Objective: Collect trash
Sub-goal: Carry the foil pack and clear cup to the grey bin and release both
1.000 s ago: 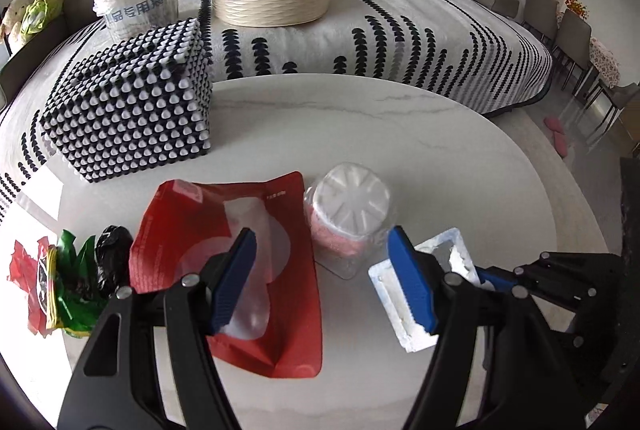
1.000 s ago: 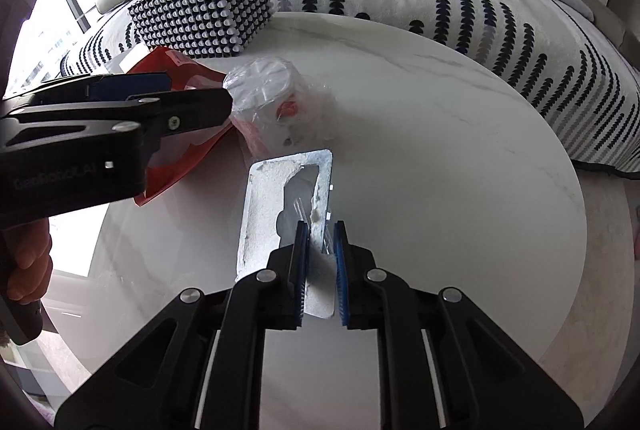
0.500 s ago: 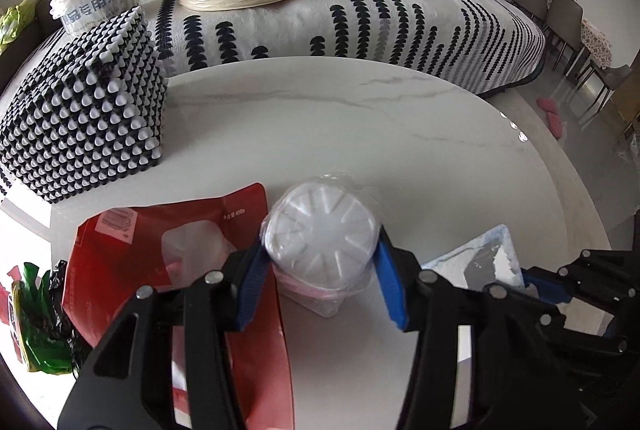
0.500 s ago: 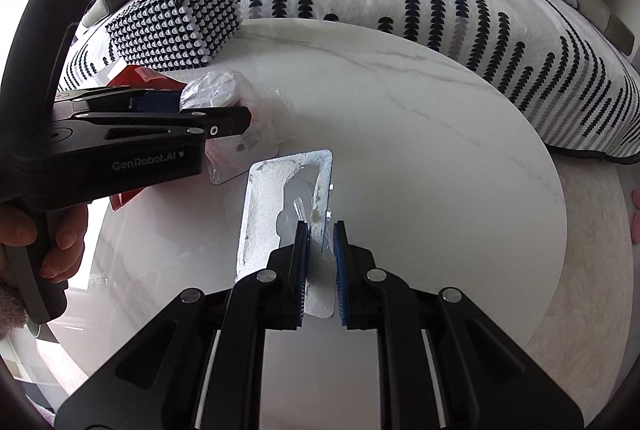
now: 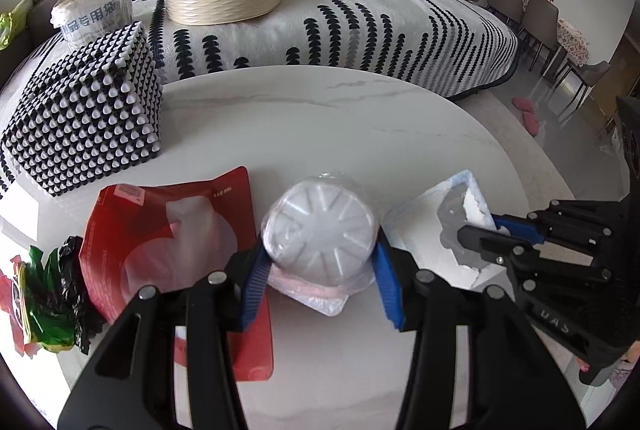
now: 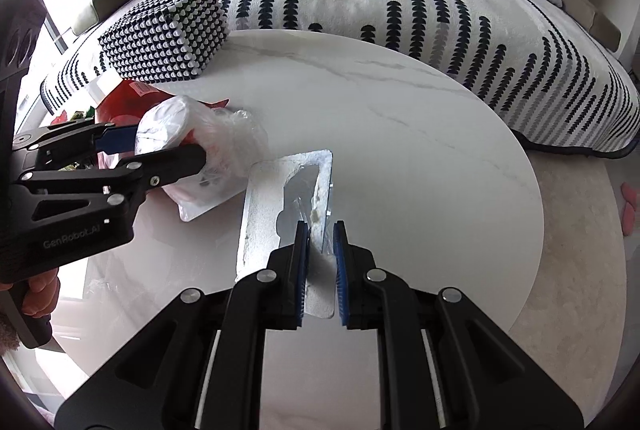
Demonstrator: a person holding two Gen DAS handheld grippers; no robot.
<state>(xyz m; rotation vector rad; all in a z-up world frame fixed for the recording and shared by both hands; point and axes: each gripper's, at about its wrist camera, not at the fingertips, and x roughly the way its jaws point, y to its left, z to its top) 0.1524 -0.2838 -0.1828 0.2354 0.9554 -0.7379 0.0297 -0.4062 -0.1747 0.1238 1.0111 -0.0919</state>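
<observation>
The left hand-held gripper (image 5: 320, 270) clamps a white ribbed-lid cup in clear wrap (image 5: 320, 226); the right hand-held gripper (image 6: 321, 250) pinches a silvery blister tray (image 6: 280, 197).

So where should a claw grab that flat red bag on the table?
Probably by an edge, not the middle. The red bag lies flat on the table, so a claw has nothing to pinch from above. Its near right corner looks free, but the left claw sits there around the wrapped round tub. The far edge is an open approach.
</observation>
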